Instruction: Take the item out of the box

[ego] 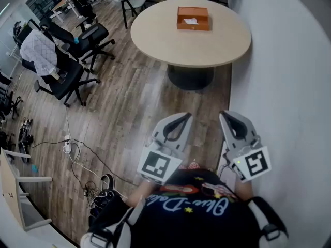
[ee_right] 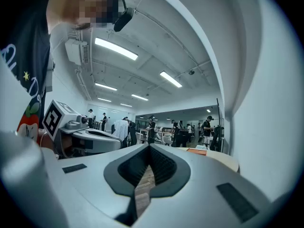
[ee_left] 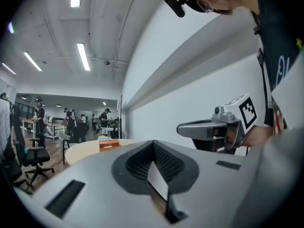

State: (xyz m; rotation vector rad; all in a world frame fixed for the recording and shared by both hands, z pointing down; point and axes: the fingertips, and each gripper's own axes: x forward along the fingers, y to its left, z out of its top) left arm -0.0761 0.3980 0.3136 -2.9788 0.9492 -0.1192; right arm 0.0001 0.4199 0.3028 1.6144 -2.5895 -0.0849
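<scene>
An open orange box (ego: 193, 18) sits on the far side of a round beige table (ego: 155, 37), with a white item (ego: 191, 20) lying inside it. The table is a few steps away from me. My left gripper (ego: 182, 116) and right gripper (ego: 226, 114) are held close to my body above the wooden floor, both shut and with nothing in them. From the left gripper (ee_left: 153, 144) view the box (ee_left: 110, 145) is small and distant on the table. In the right gripper (ee_right: 149, 146) view the box (ee_right: 197, 150) is only a thin orange sliver.
A white wall (ego: 289, 87) runs along my right, beside the table. Black office chairs (ego: 77, 40) stand to the left, one draped with a white shirt (ego: 39, 50). Cables and a power strip (ego: 67, 148) lie on the floor at lower left. People stand far off in the office (ee_right: 180, 132).
</scene>
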